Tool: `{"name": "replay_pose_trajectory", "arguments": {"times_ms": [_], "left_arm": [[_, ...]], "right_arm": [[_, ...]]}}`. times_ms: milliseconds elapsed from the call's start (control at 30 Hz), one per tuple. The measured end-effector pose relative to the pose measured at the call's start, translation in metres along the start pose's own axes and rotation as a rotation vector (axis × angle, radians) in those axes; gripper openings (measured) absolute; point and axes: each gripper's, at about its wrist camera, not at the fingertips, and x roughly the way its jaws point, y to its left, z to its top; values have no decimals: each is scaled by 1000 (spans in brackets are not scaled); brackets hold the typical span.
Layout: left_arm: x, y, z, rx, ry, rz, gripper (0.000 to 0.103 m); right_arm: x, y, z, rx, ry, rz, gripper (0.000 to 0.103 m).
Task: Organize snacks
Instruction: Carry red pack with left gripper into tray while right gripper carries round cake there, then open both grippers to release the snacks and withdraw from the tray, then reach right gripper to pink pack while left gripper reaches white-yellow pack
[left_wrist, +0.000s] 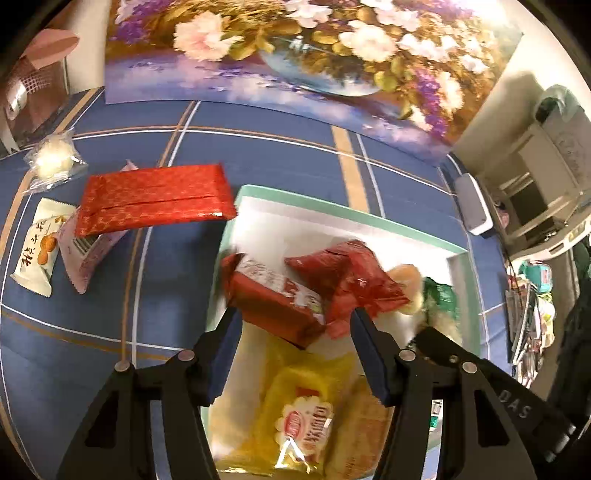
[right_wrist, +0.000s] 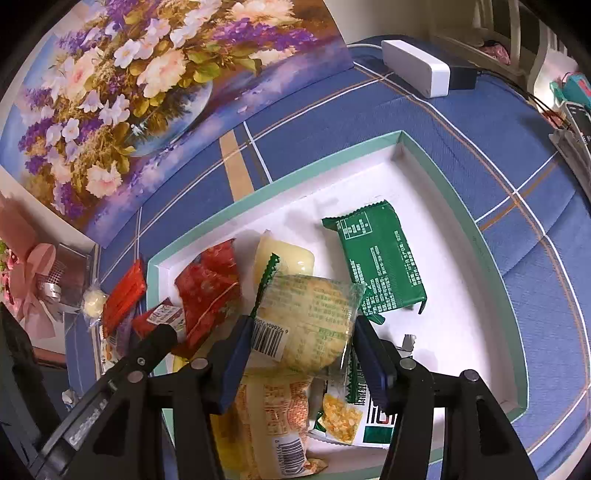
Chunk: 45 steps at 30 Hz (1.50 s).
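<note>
Through my left wrist camera, my left gripper (left_wrist: 291, 325) clamps a dark red snack packet (left_wrist: 275, 302) over the near left of the white tray (left_wrist: 458, 266), while my right wrist camera shows my right gripper (right_wrist: 303, 332) clamped on a clear-wrapped rice cracker (right_wrist: 310, 321) above the tray's middle.

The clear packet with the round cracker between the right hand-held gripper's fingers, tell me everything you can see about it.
The clear packet is see-through plastic with a green zigzag seal edge, faint green print and a white barcode label at its lower left. One pale round cracker shows inside. It sits between the blue pads of the right hand-held gripper, which press on both sides, held above the white tray and overlapping the yellow and green snack packs below it.
</note>
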Motion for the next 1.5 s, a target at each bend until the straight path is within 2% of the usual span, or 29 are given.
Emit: {"name": "replay_pose_trajectory", "arguments": {"times_ms": [67,100,233,400,467,500,533,567,633,767,833,867,1200,1333,1500], "left_arm": [[-6,-6,1,27,-11,20,69],[-10,-7,3,31,-17,24,69],[-25,0,8,-15,-7,51,70],[-43,41,11,-132,-37,165,71],[-51,67,9,-188,-66,238,73],[-56,81,7,-218,-80,286,77],[-59,95,4,-247,-94,331,89],[-61,105,2,-269,-105,358,94],[-66,129,-3,-322,-115,397,96],[-74,163,-11,-412,-119,410,100],[-78,174,-12,-443,-129,419,100],[-81,178,-12,-456,-135,421,101],[-89,206,-9,-506,-167,395,101],[-82,210,-3,-507,-153,343,101],[-67,207,1,-483,-113,328,101]], "right_arm": [[-4,2,0,-11,-6,0,62],[-6,3,-1,-14,-11,-1,67],[-12,8,0,-27,-21,5,68],[-16,26,-3,-83,-30,5,68],[-17,37,-6,-106,-35,18,68],[-16,43,-7,-119,-39,21,68],[-16,49,-9,-137,-47,25,71],[-15,55,-11,-148,-54,26,74],[-14,66,-15,-166,-62,39,85],[-8,90,-26,-213,-62,70,90],[-4,100,-31,-227,-66,82,101],[-2,106,-34,-232,-69,92,103],[14,151,-51,-309,-61,126,103],[18,163,-52,-371,-69,101,103],[25,177,-52,-443,-78,67,103]]}}
